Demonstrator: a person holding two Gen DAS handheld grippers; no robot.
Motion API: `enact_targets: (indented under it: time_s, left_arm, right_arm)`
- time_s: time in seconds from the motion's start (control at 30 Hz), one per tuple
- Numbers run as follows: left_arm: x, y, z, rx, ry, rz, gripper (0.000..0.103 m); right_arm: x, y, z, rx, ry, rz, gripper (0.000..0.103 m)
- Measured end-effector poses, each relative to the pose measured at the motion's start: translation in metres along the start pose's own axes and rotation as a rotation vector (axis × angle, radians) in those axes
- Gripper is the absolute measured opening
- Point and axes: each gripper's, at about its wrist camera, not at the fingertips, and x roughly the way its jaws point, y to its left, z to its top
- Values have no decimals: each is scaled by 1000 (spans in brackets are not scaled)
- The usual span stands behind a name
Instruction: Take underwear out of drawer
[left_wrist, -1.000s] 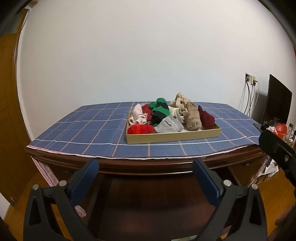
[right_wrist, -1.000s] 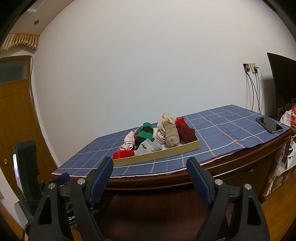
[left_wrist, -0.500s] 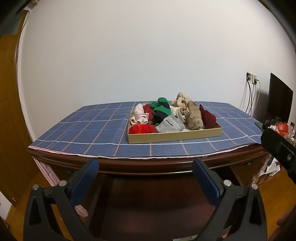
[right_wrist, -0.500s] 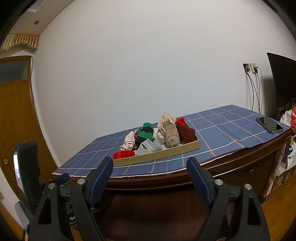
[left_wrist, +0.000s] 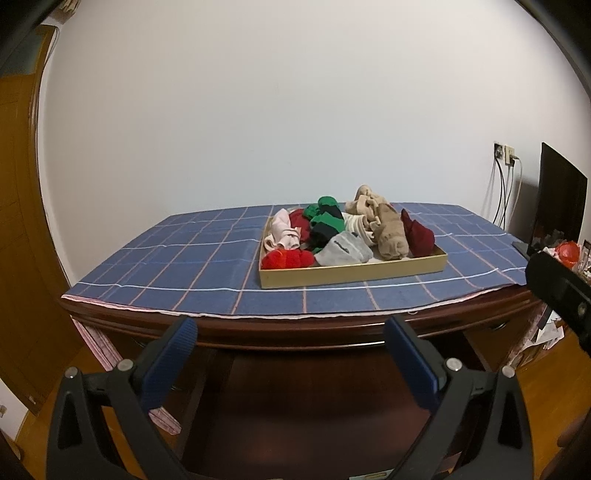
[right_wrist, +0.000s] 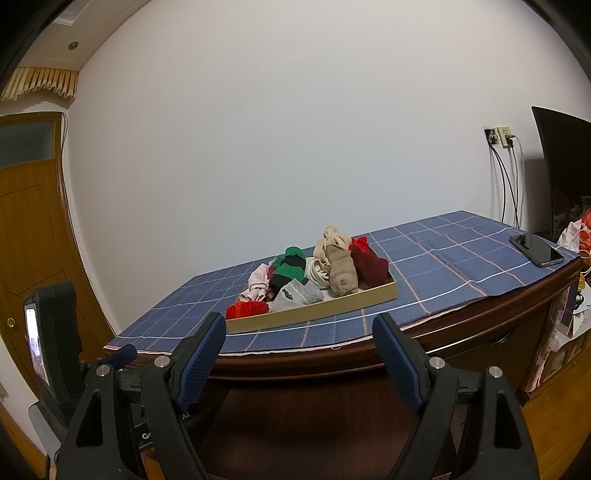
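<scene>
A shallow tan drawer tray sits on a blue checked cloth on a dark wooden desk. It holds several rolled garments: red, grey, pink, green and black, beige, dark red. My left gripper is open, well short of the desk's front edge, with nothing between its blue pads. My right gripper is open too, in front of the desk, its fingers empty. The left device shows at the left edge of the right wrist view.
A black phone lies on the cloth at the desk's right end. A dark screen and wall sockets with cables stand at the right. A wooden door is at the left. The wall behind is plain white.
</scene>
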Motion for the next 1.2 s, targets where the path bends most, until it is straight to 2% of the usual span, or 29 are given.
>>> enact_targets:
  time_s: [0.63, 0.97, 1.2]
  left_arm:
    - [-2, 2, 3, -3, -18, 40, 102]
    - [-1, 1, 3, -4, -11, 23, 102]
    - [-1, 4, 3, -31, 0, -24, 102]
  right_arm:
    - [-3, -1, 2, 4, -14, -8, 84]
    - [-4, -2, 3, 6, -17, -9, 84]
    - [-6, -2, 3, 5, -20, -12, 84]
